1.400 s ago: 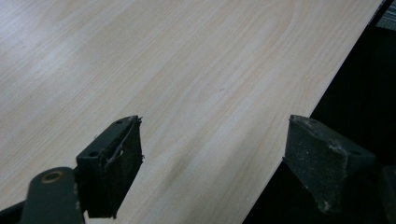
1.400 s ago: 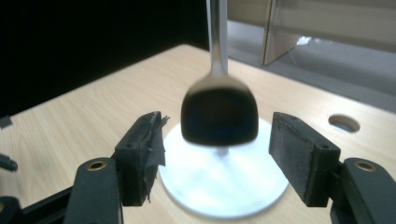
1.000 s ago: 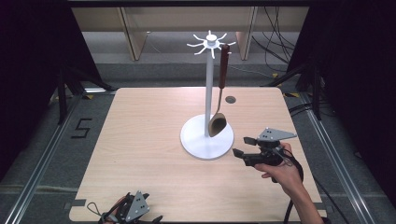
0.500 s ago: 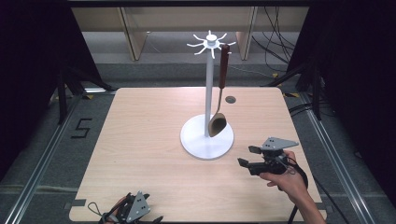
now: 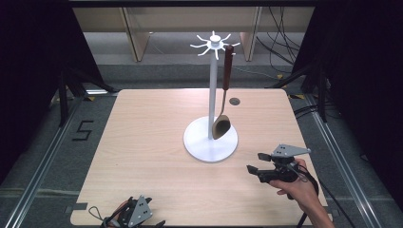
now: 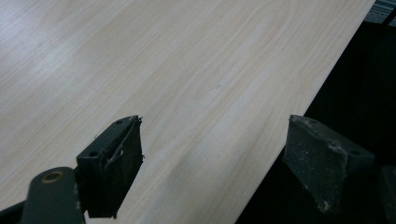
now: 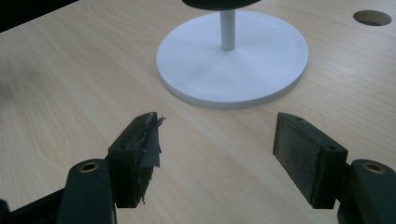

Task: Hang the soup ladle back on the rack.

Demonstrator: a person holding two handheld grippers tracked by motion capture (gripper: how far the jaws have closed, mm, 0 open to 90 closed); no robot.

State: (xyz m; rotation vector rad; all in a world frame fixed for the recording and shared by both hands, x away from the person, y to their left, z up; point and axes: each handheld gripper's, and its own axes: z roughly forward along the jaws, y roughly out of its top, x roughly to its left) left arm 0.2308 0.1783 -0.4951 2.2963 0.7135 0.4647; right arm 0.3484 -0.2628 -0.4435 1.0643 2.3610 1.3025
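now right gripper (image 5: 253, 162) jaws gape near stand (image 5: 210, 145).

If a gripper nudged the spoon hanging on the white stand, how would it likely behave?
The spoon hangs from a hook by its handle tip, bowl just above the stand's base, so it would probably swing freely. It looks rigid, not floppy. A hard upward nudge might unhook it. The stand has a wide base, so tipping seems unlikely.

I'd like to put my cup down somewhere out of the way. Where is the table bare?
The whole left half of the table is bare wood, from the far edge down to the left gripper. It is busier at right, between the white stand with its hanging spoon and the open right gripper.
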